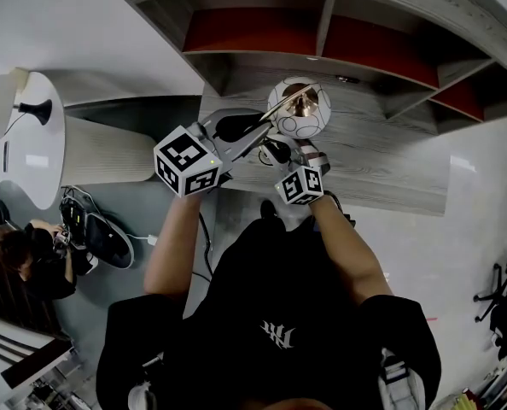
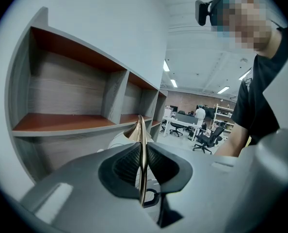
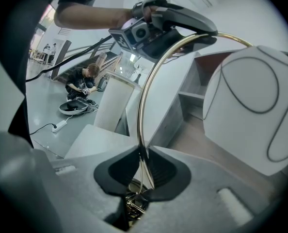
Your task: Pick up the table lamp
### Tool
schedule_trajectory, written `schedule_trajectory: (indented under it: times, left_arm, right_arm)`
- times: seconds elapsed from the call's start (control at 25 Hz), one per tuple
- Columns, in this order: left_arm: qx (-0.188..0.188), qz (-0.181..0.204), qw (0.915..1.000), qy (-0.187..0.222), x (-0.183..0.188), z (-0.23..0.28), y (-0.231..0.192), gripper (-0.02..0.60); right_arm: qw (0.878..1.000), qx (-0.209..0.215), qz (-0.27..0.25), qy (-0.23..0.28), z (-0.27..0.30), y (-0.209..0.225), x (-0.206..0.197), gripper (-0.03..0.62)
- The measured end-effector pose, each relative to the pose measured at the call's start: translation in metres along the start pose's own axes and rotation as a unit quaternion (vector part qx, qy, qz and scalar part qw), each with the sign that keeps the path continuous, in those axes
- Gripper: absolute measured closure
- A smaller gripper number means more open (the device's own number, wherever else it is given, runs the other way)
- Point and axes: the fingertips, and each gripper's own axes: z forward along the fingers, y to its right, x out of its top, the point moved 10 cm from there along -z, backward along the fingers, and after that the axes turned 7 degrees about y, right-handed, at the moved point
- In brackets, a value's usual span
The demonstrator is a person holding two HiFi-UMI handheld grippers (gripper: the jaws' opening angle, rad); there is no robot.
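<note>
The table lamp has a white globe shade [image 1: 300,111] with thin dark lines and a thin golden arched stem [image 1: 278,106]. It is over the grey wooden shelf top [image 1: 390,165]. My left gripper [image 1: 266,120] is shut on the upper part of the arch, and the golden stem [image 2: 142,147] runs straight between its pads. My right gripper [image 1: 298,149] is shut on the stem [image 3: 147,91] lower down, near its foot, with the shade [image 3: 250,106] close at the right. The left gripper [image 3: 183,25] shows at the top of the arch. The lamp's base is hidden.
A grey shelf unit with red-brown backs [image 1: 322,32] stands behind the lamp. At the left are a white ribbed column [image 1: 108,152] and a white round table [image 1: 32,143]. A person [image 1: 32,259] crouches on the floor by cables and a power strip [image 3: 59,126].
</note>
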Motion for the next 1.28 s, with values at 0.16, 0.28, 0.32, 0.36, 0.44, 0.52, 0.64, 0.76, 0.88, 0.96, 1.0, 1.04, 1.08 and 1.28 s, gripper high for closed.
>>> schedule_trajectory:
  times: [0.16, 0.28, 0.32, 0.36, 0.44, 0.52, 0.64, 0.76, 0.88, 0.96, 1.0, 1.04, 1.08, 1.28]
  left_arm:
    - [0.007, 0.019, 0.9998, -0.002, 0.0, 0.0, 0.002, 0.542]
    - [0.008, 0.022, 0.9997, 0.003, 0.001, 0.0, 0.003, 0.545]
    - [0.008, 0.023, 0.9997, 0.004, 0.001, 0.0, 0.003, 0.545]
    - [0.007, 0.022, 0.9997, 0.006, 0.0, 0.0, 0.003, 0.545]
    - [0.005, 0.017, 0.9998, 0.011, 0.0, -0.001, 0.003, 0.545]
    - [0.002, 0.014, 0.9998, 0.014, 0.0, -0.001, 0.002, 0.545]
    - [-0.004, 0.013, 0.9998, 0.015, 0.001, -0.002, 0.003, 0.545]
    - [-0.008, 0.016, 0.9997, 0.016, 0.003, -0.001, 0.004, 0.545]
    - [-0.008, 0.016, 0.9997, 0.019, 0.004, 0.002, 0.007, 0.545]
    - [-0.008, 0.014, 0.9997, 0.02, 0.004, 0.002, 0.008, 0.545]
    - [-0.007, 0.013, 0.9997, 0.021, 0.005, 0.001, 0.007, 0.545]
    - [-0.005, 0.012, 0.9997, 0.022, 0.005, 0.0, 0.007, 0.545]
    - [-0.004, 0.011, 0.9997, 0.023, 0.005, -0.001, 0.006, 0.545]
    - [-0.001, 0.008, 0.9994, 0.032, 0.008, -0.003, 0.005, 0.545]
  right_arm:
    - [1.0, -0.001, -0.002, -0.002, 0.0, -0.001, 0.0, 0.54]
    - [1.0, -0.003, -0.004, -0.001, -0.001, 0.0, 0.001, 0.542]
    - [1.0, -0.003, -0.005, -0.001, -0.001, 0.0, 0.001, 0.542]
    - [1.0, -0.003, -0.006, -0.001, -0.001, 0.0, 0.001, 0.542]
    - [1.0, -0.004, -0.01, -0.002, -0.001, 0.0, 0.001, 0.543]
    - [1.0, -0.006, -0.013, -0.004, 0.0, 0.0, 0.002, 0.543]
    - [1.0, -0.009, -0.013, -0.006, 0.001, 0.0, 0.004, 0.544]
    - [1.0, -0.006, -0.013, -0.006, 0.002, 0.001, 0.007, 0.545]
    - [1.0, -0.002, -0.011, -0.005, 0.0, 0.001, 0.009, 0.546]
    - [1.0, 0.001, -0.01, -0.003, 0.0, 0.0, 0.01, 0.546]
    - [1.0, 0.002, -0.01, -0.003, 0.0, -0.001, 0.01, 0.546]
    - [1.0, 0.005, -0.011, -0.001, 0.001, -0.001, 0.011, 0.547]
    - [1.0, 0.007, -0.012, 0.0, 0.001, -0.001, 0.013, 0.548]
    - [1.0, 0.01, -0.015, 0.002, 0.001, 0.001, 0.017, 0.549]
